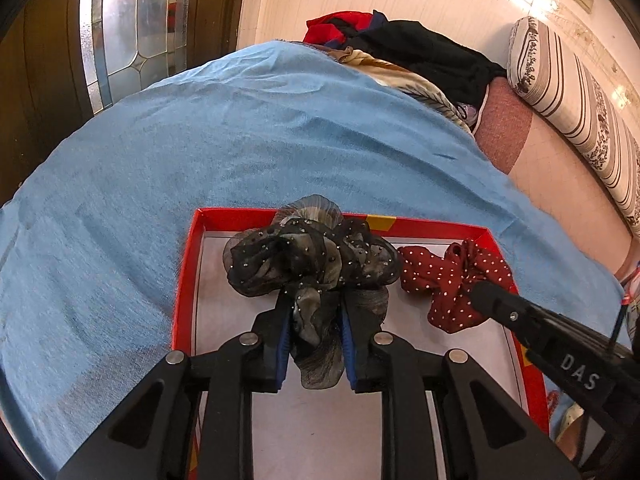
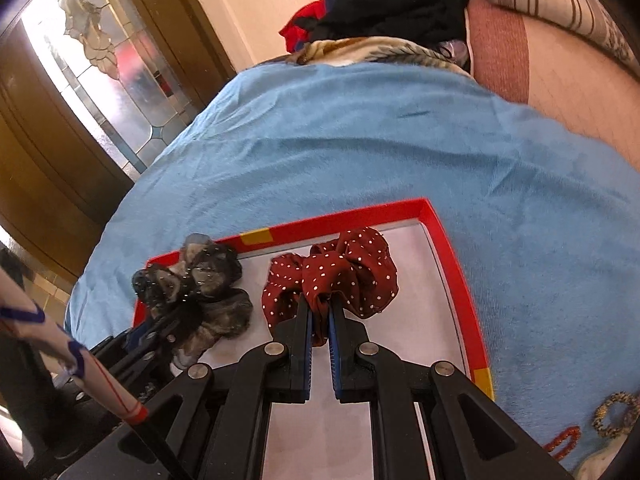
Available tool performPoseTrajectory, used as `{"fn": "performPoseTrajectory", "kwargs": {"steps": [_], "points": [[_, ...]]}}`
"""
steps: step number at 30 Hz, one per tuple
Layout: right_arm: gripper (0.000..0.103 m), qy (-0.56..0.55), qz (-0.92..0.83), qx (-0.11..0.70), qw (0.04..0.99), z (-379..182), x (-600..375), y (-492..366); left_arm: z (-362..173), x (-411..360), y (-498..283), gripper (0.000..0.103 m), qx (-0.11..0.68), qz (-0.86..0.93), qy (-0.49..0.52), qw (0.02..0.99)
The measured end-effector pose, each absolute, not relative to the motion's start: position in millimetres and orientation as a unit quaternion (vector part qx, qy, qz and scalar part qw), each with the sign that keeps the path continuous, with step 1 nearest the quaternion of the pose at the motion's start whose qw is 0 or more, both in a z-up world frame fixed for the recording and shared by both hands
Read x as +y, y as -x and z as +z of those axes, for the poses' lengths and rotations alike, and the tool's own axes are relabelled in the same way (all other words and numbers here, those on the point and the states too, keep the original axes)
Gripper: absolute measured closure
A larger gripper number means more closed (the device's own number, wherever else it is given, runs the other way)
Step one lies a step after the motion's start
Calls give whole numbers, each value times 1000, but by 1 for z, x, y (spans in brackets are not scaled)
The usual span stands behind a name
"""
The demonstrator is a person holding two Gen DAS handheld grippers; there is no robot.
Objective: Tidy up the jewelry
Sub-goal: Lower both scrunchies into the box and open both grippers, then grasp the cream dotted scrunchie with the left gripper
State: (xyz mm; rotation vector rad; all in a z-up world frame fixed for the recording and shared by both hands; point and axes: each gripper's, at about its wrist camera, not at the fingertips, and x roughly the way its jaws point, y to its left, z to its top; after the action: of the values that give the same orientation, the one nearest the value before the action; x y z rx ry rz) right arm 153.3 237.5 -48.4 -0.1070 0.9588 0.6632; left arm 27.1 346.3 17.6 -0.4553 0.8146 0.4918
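Red cardboard tray (image 1: 188, 264) on the blue bedspread (image 1: 200, 140) holds both scrunchies: left gripper (image 1: 313, 332) jaws pinch the black one (image 1: 308, 260), right gripper (image 2: 319, 328) jaws the maroon one (image 2: 340, 272). Lower each flat, apart, then release gently.

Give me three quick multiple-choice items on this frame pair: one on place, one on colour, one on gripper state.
1. Where do the two scrunchies sit?
A. in the shallow red-rimmed cardboard tray
B. on the striped bolster
C. on the floor

2. What colour is the scrunchie in the right gripper?
A. plain yellow
B. dark red with white dots
C. green

3. What is the left gripper doing?
A. gaping open and empty
B. out of view
C. shut on the black sheer sparkly scrunchie

Answers: 1 A, both lie over the tray's white floor. 2 B, the dark red white-dotted fabric scrunchie is pinched between its fingers. 3 C, sheer fabric is clamped between its blue pads.
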Motion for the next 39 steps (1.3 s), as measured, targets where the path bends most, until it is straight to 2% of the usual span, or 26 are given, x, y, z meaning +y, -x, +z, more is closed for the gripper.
{"fn": "performPoseTrajectory", "kwargs": {"steps": [4, 5, 7, 8, 9, 16, 26, 31, 39], "points": [[92, 49, 307, 457, 833, -53, 234, -156, 16, 344, -29, 74, 392, 240, 212, 863], [86, 47, 309, 460, 831, -53, 233, -156, 17, 343, -29, 72, 392, 242, 208, 863], [68, 44, 312, 460, 830, -51, 231, -157, 18, 341, -30, 60, 391, 243, 204, 864], [55, 43, 313, 460, 830, -50, 230, -156, 19, 341, -30, 58, 389, 245, 204, 865], [51, 43, 316, 460, 829, -48, 229, -155, 20, 341, -30, 58, 387, 245, 204, 865], [51, 30, 328, 443, 834, -22, 206, -139, 30, 335, -27, 56, 375, 247, 206, 870], [51, -3, 315, 408, 857, 12, 87, -59, 60, 288, -7, 56, 326, 222, 188, 899], [51, -7, 269, 388, 881, 28, 0, -27, 76, 225, 13, 56, 304, 159, 181, 922], [51, -77, 185, 354, 914, 51, -125, 0, 89, 95, 32, 56, 329, 28, 151, 932]]}}
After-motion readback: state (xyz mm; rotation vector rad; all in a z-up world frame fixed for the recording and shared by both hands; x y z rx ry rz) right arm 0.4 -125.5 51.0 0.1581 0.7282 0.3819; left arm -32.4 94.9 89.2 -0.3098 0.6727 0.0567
